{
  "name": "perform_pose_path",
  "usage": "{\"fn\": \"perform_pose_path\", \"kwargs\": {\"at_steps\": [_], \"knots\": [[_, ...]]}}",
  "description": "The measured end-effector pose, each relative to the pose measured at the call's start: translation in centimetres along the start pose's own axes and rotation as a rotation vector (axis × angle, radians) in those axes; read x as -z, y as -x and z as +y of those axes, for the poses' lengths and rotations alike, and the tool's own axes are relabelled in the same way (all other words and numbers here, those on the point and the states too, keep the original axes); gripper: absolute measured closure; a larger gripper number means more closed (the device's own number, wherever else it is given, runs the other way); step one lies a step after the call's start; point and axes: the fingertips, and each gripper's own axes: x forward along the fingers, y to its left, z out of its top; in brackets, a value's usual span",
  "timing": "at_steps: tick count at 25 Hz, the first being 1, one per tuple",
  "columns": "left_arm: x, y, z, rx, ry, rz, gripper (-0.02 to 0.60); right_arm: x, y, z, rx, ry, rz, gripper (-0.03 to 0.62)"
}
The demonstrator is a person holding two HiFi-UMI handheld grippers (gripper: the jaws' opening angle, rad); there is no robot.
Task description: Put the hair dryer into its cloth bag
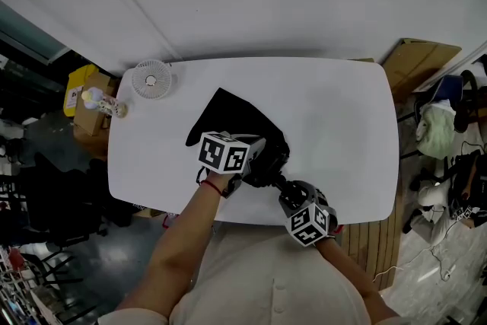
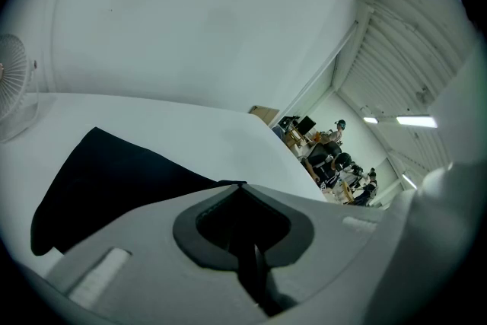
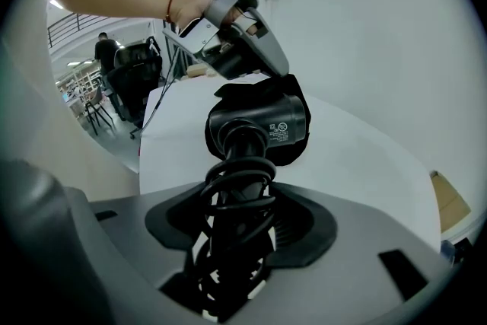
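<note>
The hair dryer point(image 3: 259, 125) lies with its head at the mouth of the cloth bag point(image 1: 228, 112) on the white table point(image 1: 342, 125). Our left gripper point(image 1: 255, 152) is pinched tight on the bag's rim and holds it up. Our right gripper point(image 3: 240, 221) clasps the cord-wrapped handle, jaws wide. We judge insertion is under way; next we must push the head deeper under the raised rim.

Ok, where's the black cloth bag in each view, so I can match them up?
Head view: the cloth bag lies mid-table, a black wedge just beyond the marker cubes.
Left gripper view: lower left, a dark wedge flat on the table.
Right gripper view: upper centre, black cloth right above the hair dryer barrel.
Shared landmark: the white table, also seen at and.
</note>
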Motion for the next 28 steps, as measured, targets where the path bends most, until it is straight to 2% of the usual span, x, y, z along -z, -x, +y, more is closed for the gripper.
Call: {"fn": "perform_pose_path", "kwargs": {"at_steps": [8,14,28], "knots": [[1.2,0.5,-2.3,0.095,-0.03,0.047,0.565,0.2,-2.0,-0.1,-0.107,-0.074,0.02,0.355],[2.4,0.8,-3.3,0.128,-0.056,0.088,0.565,-0.3,-3.0,-0.9,-0.172,-0.117,0.015,0.355],[2.9,1.0,-3.8,0.149,-0.053,0.078,0.565,-3.3,-5.4,-1.3,-0.232,-0.065,0.04,0.353]]}}
